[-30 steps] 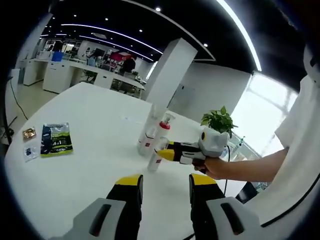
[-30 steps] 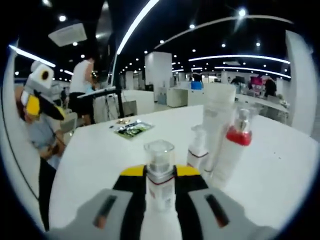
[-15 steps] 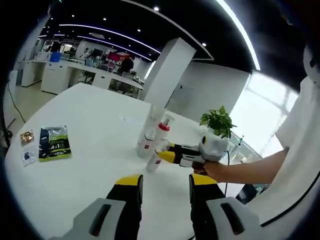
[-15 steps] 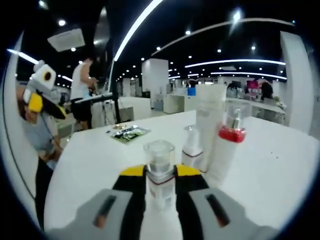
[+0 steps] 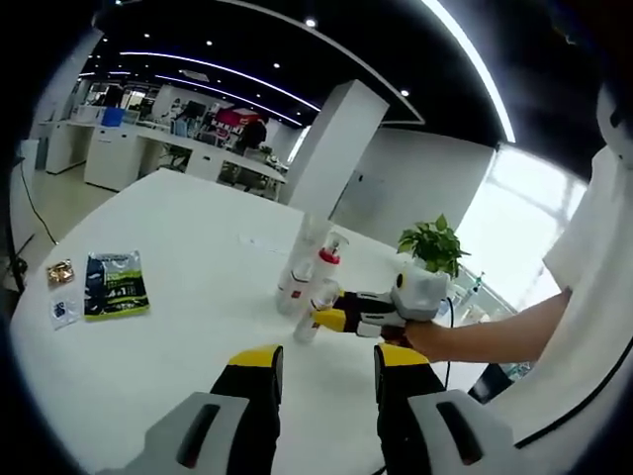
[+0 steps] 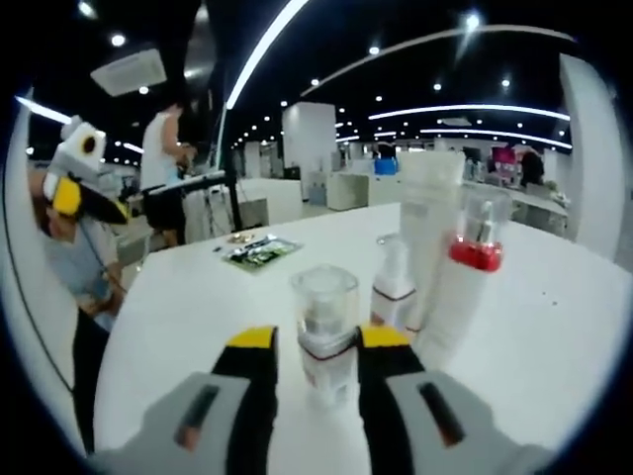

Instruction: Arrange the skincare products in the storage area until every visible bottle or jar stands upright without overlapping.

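Right gripper (image 6: 315,348): jaws spread either side of the small bottle (image 6: 325,332), not squeezing it, so I'd say it's set down and let go.
Small bottle: upright on the table (image 6: 178,317), just in front of the red-collar pump (image 6: 465,287), tall tube (image 6: 431,233) and little white bottle (image 6: 394,292). Close, no overlap.
Left gripper (image 5: 326,364): parked back from that cluster, jaws apart, carrying nothing, probably staying out of the way.
Packets (image 5: 114,284): well left of the cluster, flat.
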The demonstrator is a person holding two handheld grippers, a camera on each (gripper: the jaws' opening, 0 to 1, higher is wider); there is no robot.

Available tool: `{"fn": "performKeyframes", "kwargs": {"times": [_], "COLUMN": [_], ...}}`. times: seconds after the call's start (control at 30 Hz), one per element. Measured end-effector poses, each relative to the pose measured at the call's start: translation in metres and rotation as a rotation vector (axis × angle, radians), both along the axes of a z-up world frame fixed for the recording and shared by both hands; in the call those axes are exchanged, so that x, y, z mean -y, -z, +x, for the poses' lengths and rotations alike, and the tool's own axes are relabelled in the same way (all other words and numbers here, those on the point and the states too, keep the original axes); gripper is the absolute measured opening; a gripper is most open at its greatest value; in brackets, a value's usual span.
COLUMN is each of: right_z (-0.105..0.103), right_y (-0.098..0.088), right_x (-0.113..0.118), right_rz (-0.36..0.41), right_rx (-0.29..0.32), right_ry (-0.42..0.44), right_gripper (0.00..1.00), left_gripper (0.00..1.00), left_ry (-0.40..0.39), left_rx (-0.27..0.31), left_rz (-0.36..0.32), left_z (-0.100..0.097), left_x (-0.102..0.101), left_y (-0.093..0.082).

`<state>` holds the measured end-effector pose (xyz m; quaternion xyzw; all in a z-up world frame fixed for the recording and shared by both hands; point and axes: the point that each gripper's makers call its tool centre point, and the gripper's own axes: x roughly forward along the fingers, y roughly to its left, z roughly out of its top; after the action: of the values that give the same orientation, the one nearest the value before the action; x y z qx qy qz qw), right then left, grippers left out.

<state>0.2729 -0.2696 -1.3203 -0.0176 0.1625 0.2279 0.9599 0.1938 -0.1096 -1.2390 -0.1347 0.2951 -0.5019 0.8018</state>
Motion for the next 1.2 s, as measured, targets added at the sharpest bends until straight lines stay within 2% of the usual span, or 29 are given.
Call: {"fn": "performKeyframes", "kwargs": {"times": [0.3, 0.47, 0.53, 0.77, 1.2], "right_z": [0.000, -0.001, -0.001, -0.002, -0.009], "right_y": [0.016, 0.023, 0.024, 0.024, 0.024], "right_x": [-0.004, -0.007, -0.008, -0.010, 0.028], "right_rz": [-0.018, -0.030, -0.039, -0.077, -0.052], "right_rx": [-0.062, -0.087, -0.087, -0.082, -0.097], "right_ry": [0.004, 0.004, 0.000, -0.011, 0.097], "right_gripper": [0.30, 0.26, 0.21, 0.21, 0.21], "left_gripper": [0.38, 0.38, 0.38, 0.38, 0.38], "left_ry": [-0.011, -0.023, -0.030, -0.034, -0.020], "left_rx": [-0.005, -0.016, -0.020, -0.022, -0.023], "left_rz": [0.007, 0.012, 0.011, 0.008, 0.008], "left_z": [-0.004, -0.010, -0.010, -0.013, -0.015], "left_x": [-0.011, -0.020, -0.022, -0.024, -0.019], "left_y": [0.001, 0.004, 0.004, 0.005, 0.006]}}
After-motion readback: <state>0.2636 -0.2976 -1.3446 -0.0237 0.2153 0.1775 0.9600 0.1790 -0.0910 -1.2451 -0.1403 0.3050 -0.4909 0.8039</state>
